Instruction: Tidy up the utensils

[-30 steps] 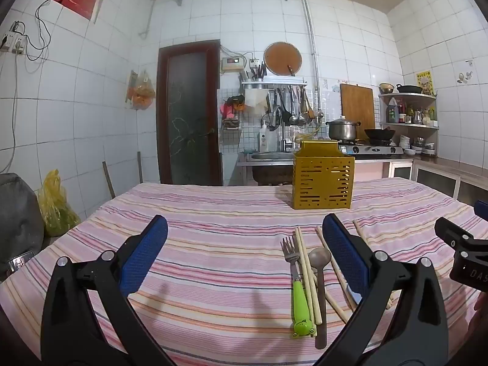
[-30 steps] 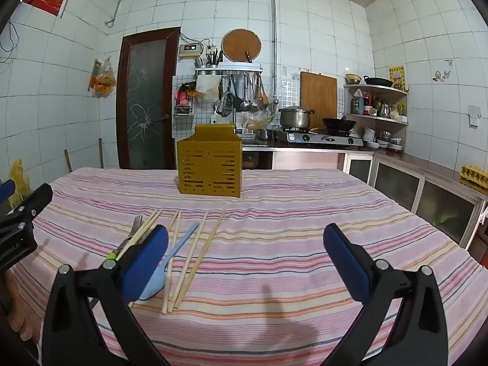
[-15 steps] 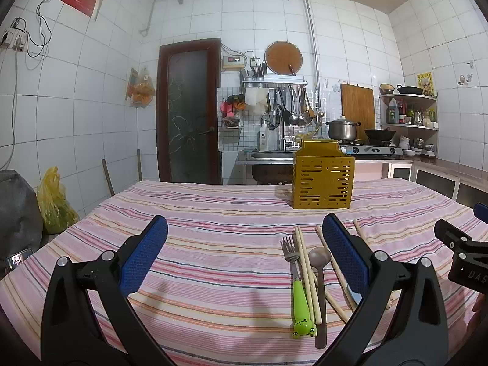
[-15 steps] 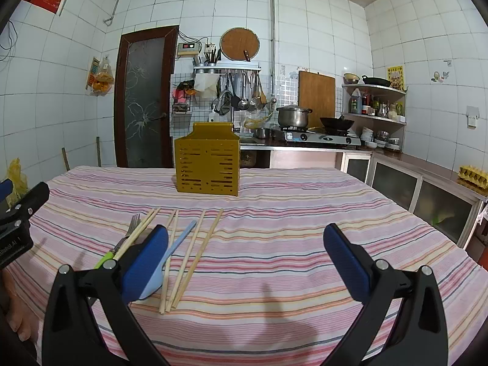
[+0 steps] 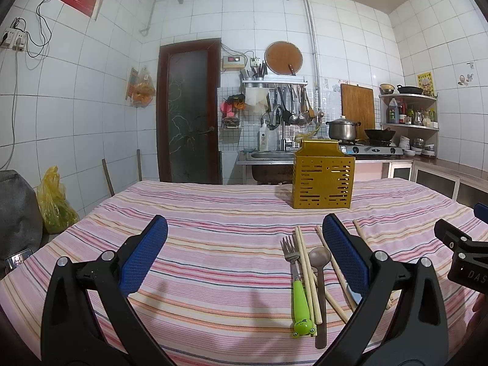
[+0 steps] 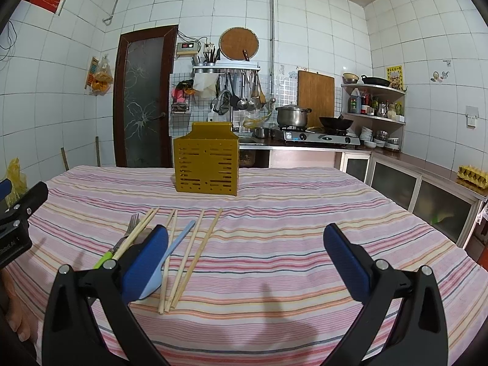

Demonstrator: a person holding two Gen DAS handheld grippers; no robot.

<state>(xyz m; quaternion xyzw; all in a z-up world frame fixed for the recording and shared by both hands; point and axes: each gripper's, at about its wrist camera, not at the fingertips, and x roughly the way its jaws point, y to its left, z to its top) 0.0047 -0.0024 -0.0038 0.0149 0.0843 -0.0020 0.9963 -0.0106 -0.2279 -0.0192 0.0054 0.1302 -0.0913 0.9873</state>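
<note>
- Left wrist view: the left gripper (image 5: 244, 256) fills the bottom of the frame, its two blue-padded fingers (image 5: 143, 257) spread wide apart with nothing between them, raised over a pink striped tablecloth (image 5: 213, 244)
- Lower right of centre, the utensils lie side by side on the cloth: a fork with a green frog handle (image 5: 297, 286), a wooden chopstick (image 5: 308, 273) lying along the fork, and a dark brown spoon (image 5: 319, 277) just to its right
- More chopsticks (image 5: 332, 292) run partly behind the right-hand finger
- A yellow slotted utensil holder (image 5: 322, 178) stands upright at the far side of the table, right of centre, well apart from the utensils
- At the right edge, part of the right gripper (image 5: 463, 253) shows in black
- Right wrist view: the right gripper (image 6: 245, 257) sits at the bottom, jaws wide open and holding nothing
- The yellow holder (image 6: 206, 166) stands at centre left, beyond the utensils
- At lower left lie the fork (image 6: 122, 241), a chopstick across it (image 6: 135, 233), a light blue spoon (image 6: 170, 257) partly hidden by the left-hand finger, and three more chopsticks (image 6: 195, 254) to its right
- The left gripper's black body (image 6: 18, 222) shows at the left edge, its jaws out of sight in this view
</note>
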